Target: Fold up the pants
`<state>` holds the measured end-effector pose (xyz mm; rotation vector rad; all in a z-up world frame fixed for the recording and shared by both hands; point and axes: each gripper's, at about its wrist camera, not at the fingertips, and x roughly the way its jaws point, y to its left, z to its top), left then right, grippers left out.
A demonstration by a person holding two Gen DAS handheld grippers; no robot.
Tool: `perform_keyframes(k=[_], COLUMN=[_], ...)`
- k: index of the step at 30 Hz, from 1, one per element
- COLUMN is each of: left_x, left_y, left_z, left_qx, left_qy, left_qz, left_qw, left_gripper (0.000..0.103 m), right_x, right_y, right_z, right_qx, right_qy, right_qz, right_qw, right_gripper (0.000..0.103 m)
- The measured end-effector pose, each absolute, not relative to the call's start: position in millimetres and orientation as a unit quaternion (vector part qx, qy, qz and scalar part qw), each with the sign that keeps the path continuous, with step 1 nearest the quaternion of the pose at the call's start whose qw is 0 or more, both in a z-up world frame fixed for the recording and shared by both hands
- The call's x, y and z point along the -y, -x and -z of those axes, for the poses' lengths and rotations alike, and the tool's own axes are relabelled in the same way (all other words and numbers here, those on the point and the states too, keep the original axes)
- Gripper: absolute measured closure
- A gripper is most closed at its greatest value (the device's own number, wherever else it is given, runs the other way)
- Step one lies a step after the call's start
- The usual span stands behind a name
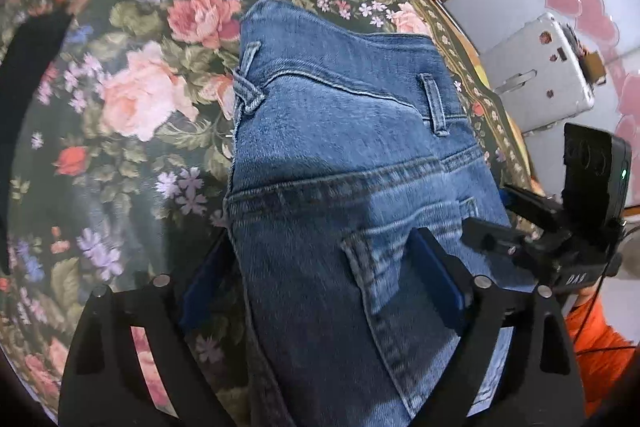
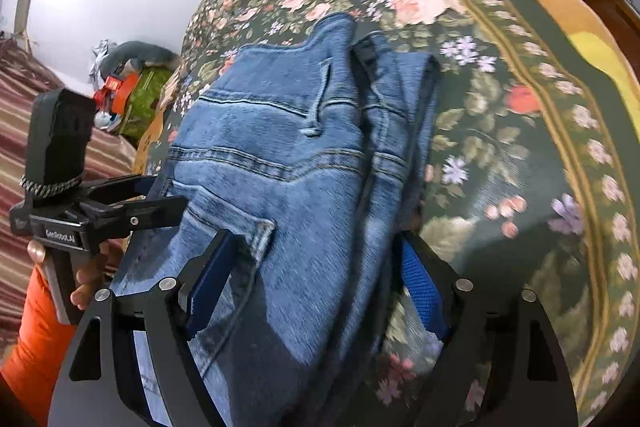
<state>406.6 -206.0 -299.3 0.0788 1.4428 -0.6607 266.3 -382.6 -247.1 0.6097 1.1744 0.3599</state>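
A floral cloth (image 1: 132,99) is spread beneath both grippers, with the folded jeans (image 1: 340,163) laid on it, waistband away from the jaws. The jeans are straddled by the left gripper (image 1: 320,283), whose blue pads (image 1: 440,279) are held wide, released, with denim between them. The right gripper (image 2: 316,279) is likewise spread over the jeans, nothing clamped. A back pocket (image 2: 224,227) is seen beside its left pad.

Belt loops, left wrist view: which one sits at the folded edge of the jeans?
The crossed belt loop, on the jeans' left edge beside the floral cloth. The straight loop sits near the opposite side.
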Motion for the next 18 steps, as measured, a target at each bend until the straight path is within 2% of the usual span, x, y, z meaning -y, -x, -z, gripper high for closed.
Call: perform_keyframes(k=[2, 4, 6, 8, 14, 17, 18], left_x=[207.8, 212.8, 218.5, 222.1, 223.4, 218.4, 216.3], left_y=[-409.9, -410.4, -410.5, -408.3, -398.8, -393.4, -391.0], left_z=[301.3, 301.0, 300.4, 298.6, 285.0, 276.7, 272.8], left_qx=[-0.646, -0.64, -0.634, -0.628, -0.6, -0.59, -0.586], left_qy=[-0.027, -0.025, -0.03, -0.031, -0.06, -0.064, -0.065], left_qz=[0.298, 0.302, 0.298, 0.304, 0.303, 0.302, 0.302], left_qw=[0.702, 0.706, 0.712, 0.716, 0.738, 0.746, 0.749], left_gripper=[0.012, 0.02, 0.024, 0.033, 0.048, 0.056, 0.058], right_x=[379.9, 379.5, 380.5, 382.5, 383.4, 383.5, 383.2], right_y=[-271.8, -275.6, -277.6, -280.0, -277.4, -276.0, -276.5], right_z=[247.6, 248.1, 247.3, 245.0, 233.5, 225.7, 223.6], right_qx=[-0.543, -0.546, -0.543, -0.542, -0.538, -0.535, -0.534], right_qy=[-0.281, -0.28, -0.273, -0.266, -0.241, -0.239, -0.236], right_qz=[-0.172, -0.172, -0.166, -0.154, -0.164, -0.166, -0.165], right_qw=[0.772, 0.771, 0.776, 0.782, 0.791, 0.793, 0.795], right_gripper=[0.024, 0.027, 0.036, 0.052, 0.073, 0.079, 0.085])
